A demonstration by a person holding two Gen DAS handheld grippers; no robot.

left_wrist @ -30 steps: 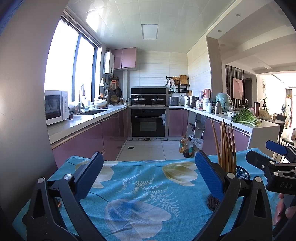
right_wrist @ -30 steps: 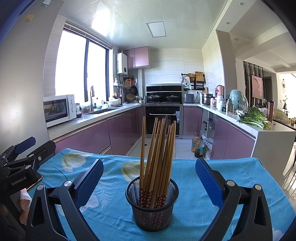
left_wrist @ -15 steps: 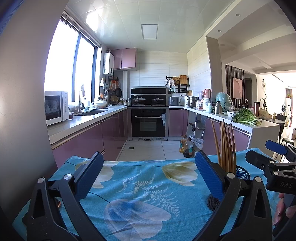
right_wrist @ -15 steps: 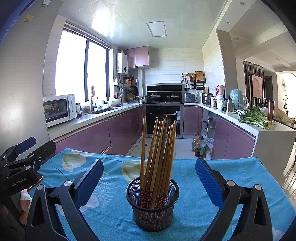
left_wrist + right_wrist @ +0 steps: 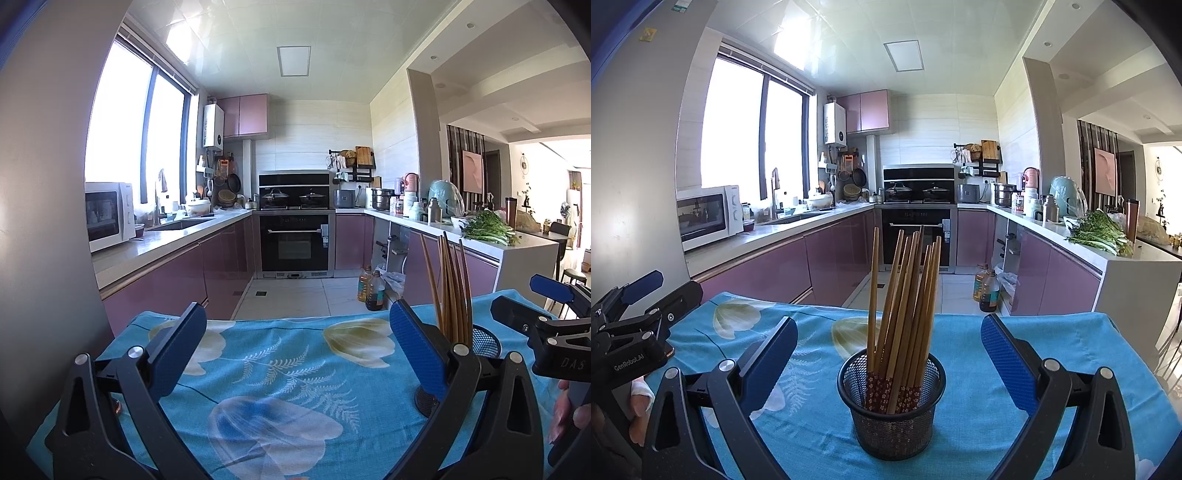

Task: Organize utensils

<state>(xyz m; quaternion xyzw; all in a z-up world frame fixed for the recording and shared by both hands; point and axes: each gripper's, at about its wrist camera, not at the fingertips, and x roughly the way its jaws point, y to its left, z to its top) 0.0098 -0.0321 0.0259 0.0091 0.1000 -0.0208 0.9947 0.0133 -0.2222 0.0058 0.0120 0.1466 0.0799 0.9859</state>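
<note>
Both grippers sit wide open with nothing between the pads. The right gripper (image 5: 889,363) is lined up dead on the mesh holder (image 5: 892,413), which sits at 6 o'clock in its view on the blue floral tablecloth (image 5: 1052,332). The left gripper (image 5: 293,349) faces bare cloth, with the holder off at 3 o'clock, partly hidden behind its right finger.

My guess is we're at the very start or the very end, since I can't spot any loose utensils anywhere. If a grab is next, I'd go for one stick up high, where the tips fan apart, and steady the holder since it looks light.

The holder has a bundle of wooden chopsticks (image 5: 905,295), patterned ends down, leaning toward 1 o'clock.
</note>
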